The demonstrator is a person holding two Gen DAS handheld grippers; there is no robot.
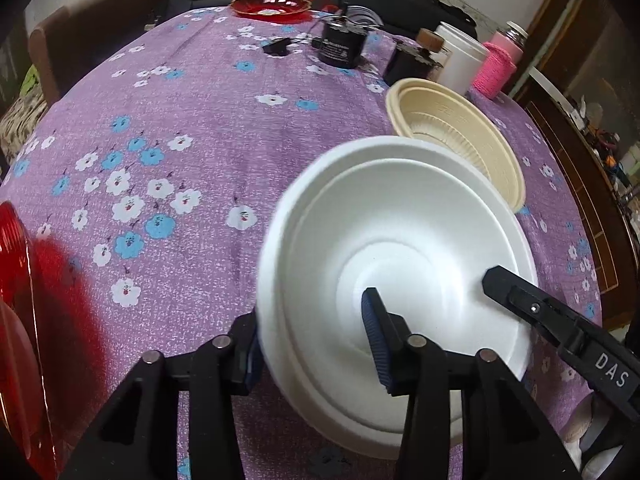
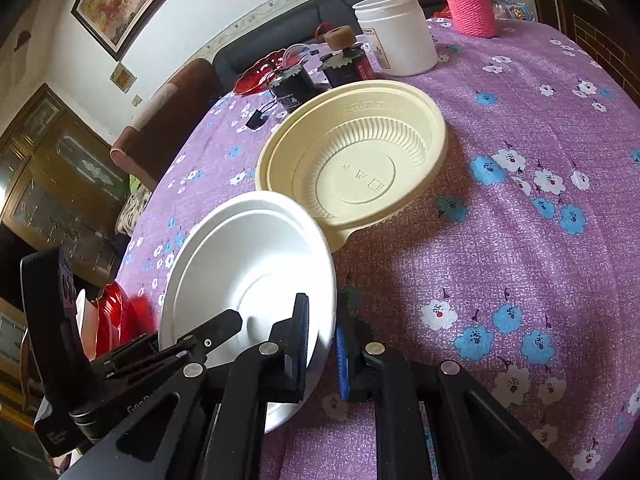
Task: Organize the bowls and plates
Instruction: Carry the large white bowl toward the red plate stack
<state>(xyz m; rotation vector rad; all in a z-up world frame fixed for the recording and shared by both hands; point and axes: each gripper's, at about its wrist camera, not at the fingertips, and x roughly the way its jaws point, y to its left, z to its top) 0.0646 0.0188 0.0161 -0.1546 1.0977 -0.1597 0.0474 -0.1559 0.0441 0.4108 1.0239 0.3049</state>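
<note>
"DAS" in white on the right gripper's (image 1: 490, 276) black finger, over the white bowl (image 1: 400, 240). Cream bowl (image 2: 352, 152) embossing unreadable.

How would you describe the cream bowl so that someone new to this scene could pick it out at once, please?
Start from the table under the purple flowered cloth. Near its middle two bowls sit edge to edge, in front of a white jar and a pink knitted sleeve. The cream bowl is the farther one, free of the grippers, ribbed inside with a small rim tab, unlike the smooth white bowl.
</note>
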